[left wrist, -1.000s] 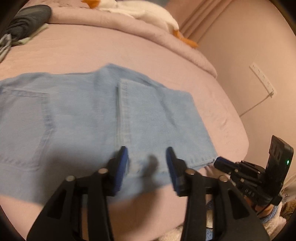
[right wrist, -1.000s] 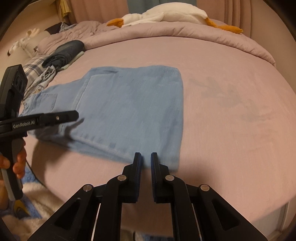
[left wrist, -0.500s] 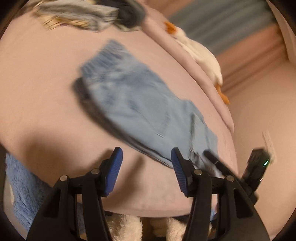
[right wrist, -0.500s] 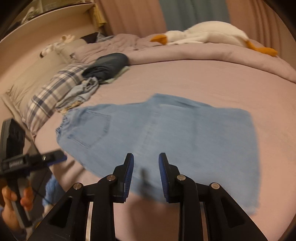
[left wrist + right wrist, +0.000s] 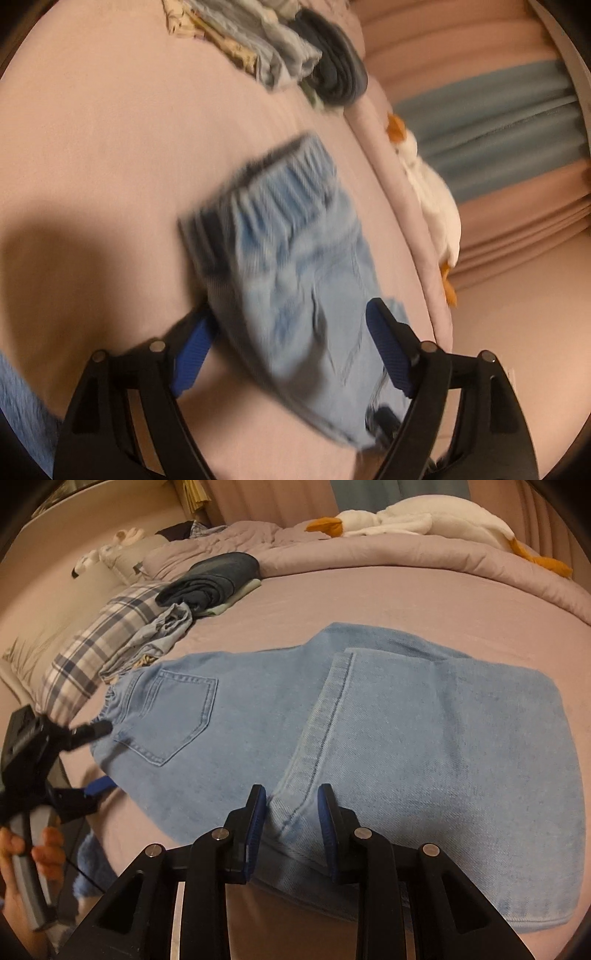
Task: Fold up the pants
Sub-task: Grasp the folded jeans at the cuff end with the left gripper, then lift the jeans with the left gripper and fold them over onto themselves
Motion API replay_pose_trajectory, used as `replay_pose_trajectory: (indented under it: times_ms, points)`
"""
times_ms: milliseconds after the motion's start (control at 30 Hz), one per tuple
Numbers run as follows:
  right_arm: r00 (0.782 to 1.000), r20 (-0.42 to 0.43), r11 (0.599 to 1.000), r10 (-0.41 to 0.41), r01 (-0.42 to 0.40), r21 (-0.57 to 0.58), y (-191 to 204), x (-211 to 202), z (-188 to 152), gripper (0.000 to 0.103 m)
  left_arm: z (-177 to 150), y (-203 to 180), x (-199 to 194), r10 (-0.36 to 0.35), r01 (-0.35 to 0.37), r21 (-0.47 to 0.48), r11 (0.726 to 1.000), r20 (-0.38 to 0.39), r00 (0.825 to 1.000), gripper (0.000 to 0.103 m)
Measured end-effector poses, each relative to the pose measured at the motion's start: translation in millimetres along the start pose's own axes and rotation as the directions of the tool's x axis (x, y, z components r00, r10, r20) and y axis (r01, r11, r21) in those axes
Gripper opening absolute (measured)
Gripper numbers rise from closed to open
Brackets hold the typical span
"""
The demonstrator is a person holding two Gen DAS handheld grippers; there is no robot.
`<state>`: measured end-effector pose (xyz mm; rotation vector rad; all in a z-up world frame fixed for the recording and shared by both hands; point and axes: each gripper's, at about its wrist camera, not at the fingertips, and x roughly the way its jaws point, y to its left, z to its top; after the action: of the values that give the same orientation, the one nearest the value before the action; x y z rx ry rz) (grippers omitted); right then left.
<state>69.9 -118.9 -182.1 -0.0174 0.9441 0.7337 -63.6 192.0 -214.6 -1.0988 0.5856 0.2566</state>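
Light-blue denim pants: folded, lying flat on the pink bed sheet; gathered elastic waistband toward the pillow end, one back pocket face up, a stitched seam running down the middle of the fold.

Right gripper: black frame, blue pads; jaws part-way apart, straddling the seam at the near edge of the pants. Fabric lies between the pads, but a gap shows on each side, so no clamp is made.

Left gripper: at the waistband end of the pants, a hand on its grey handle. Jaws have just been opening and stand wide; denim sits between them in the blurred wrist view, with no pad seen pressing on it. In the right wrist view the upper finger reaches the waistband and the lower one lies at the near edge of the cloth.

Other items on the bed:
- plaid pillow, beside the waistband end
- crumpled pale-blue garment, on the pillow's edge
- folded dark garment, behind it
- mauve quilt, bunched along the far side
- white plush goose with orange bill and feet, lying on the quilt

Fluffy blue rug: below the bed's edge.
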Motion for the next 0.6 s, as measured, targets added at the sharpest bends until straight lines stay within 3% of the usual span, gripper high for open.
replay_pose_trajectory:
  times_ms: [200, 333, 367, 433, 600]
  points:
    - [1.000, -0.006, 1.000, 0.002, -0.002, -0.005, 2, 3, 2, 0.028, 26, 5, 10, -0.020, 0.022, -0.059, 0.998, 0.031, 0.999, 0.076]
    - [0.999, -0.040, 1.000, 0.001, -0.001, 0.003, 3, 4, 8, 0.028, 36, 4, 14, -0.008, 0.008, -0.032, 0.999, -0.017, 1.000, 0.047]
    - [0.999, -0.046, 1.000, 0.006, -0.006, 0.008, 3, 3, 12, 0.028, 37, 3, 11, -0.017, 0.016, -0.016, 1.000, -0.021, 1.000, 0.038]
    - [0.999, -0.042, 1.000, 0.025, -0.024, 0.017, 4, 5, 21, 0.028, 37, -5, 3, 0.001, 0.000, 0.054, 0.999, -0.023, 1.000, 0.033]
    - [0.999, -0.038, 1.000, -0.016, 0.017, 0.011, 15, 29, 56, 0.028, 33, -29, -10, 0.006, -0.007, 0.212, 0.977, 0.002, 1.000, 0.031]
